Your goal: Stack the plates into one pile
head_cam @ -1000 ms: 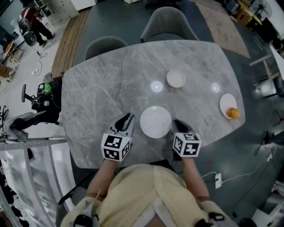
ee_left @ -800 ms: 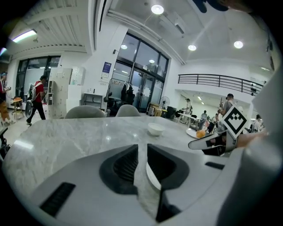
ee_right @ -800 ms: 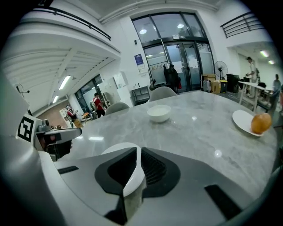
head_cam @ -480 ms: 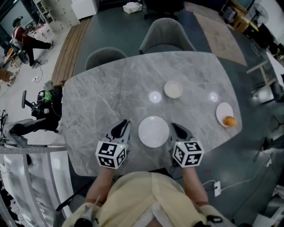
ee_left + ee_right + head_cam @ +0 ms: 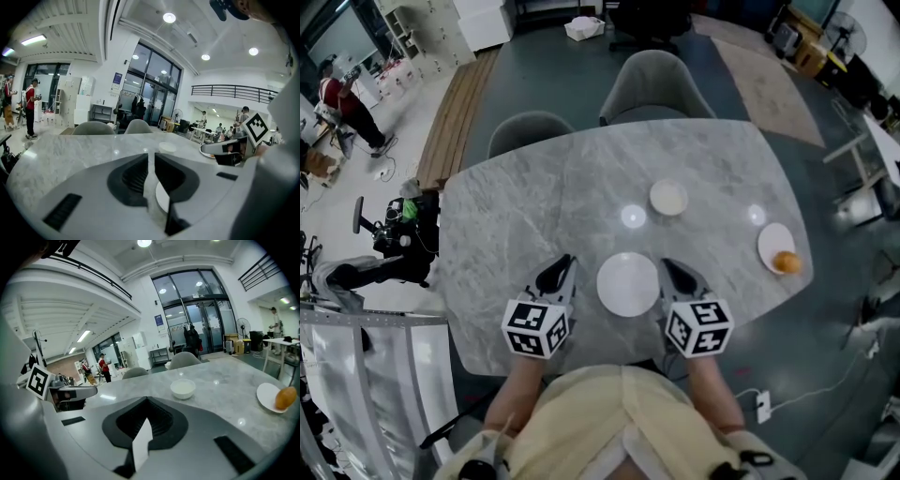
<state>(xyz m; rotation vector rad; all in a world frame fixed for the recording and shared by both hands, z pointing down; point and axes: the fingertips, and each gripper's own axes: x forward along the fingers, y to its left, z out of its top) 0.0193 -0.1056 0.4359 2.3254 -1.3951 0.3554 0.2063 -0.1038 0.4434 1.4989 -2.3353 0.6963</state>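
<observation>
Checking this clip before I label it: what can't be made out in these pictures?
Orange lump on the right-hand plate: too small in the head view and warped at the right gripper view's edge to identify.
Small white dish: its rim hides any contents in the right gripper view.
Large plate: the head view looks down on it, so one plate or several cannot be told.
Table, near edge: behind the person's torso, head view.

Pale yellow top point(image 5: 614, 412), grey left tool point(image 5: 559, 272), right tool point(image 5: 674, 272) — black-and-white marker cubes point(image 5: 535, 328)

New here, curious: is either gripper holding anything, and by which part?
Nothing: left gripper and right gripper (jaws just closed) are shut, empty, flanking the large plate.
</observation>
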